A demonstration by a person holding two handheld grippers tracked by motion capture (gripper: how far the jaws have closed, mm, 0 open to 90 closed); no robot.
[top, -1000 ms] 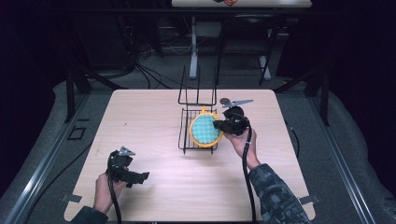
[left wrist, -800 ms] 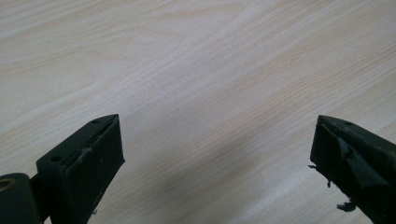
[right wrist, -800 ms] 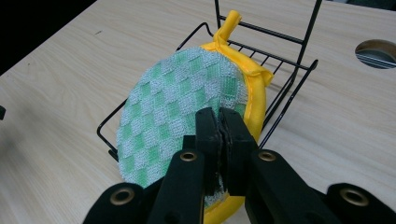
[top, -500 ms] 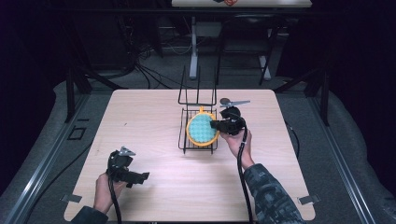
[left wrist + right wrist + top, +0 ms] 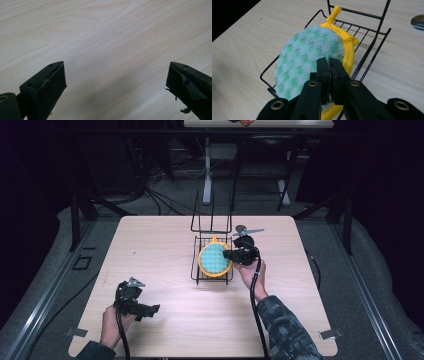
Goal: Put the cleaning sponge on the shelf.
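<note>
A round pot holder (image 5: 215, 260), green-checked with a yellow rim and loop, stands tilted in a black wire rack (image 5: 212, 217) at the table's middle. My right gripper (image 5: 227, 255) reaches in from the right and is shut on its edge. In the right gripper view the closed jaws (image 5: 330, 63) pinch the pot holder (image 5: 307, 57) near its rim, with the rack's wires (image 5: 372, 53) around it. My left gripper (image 5: 152, 308) rests near the table's front left, open. Its jaws (image 5: 115, 80) stand wide apart over bare wood.
A metal utensil (image 5: 245, 230) lies on the table just behind the right gripper; its shiny end (image 5: 418, 22) shows at the right edge of the right gripper view. Table legs and cables stand on the floor beyond the far edge.
The right gripper with the pot holder has shifted only slightly at the rack. The left gripper has stayed put.
</note>
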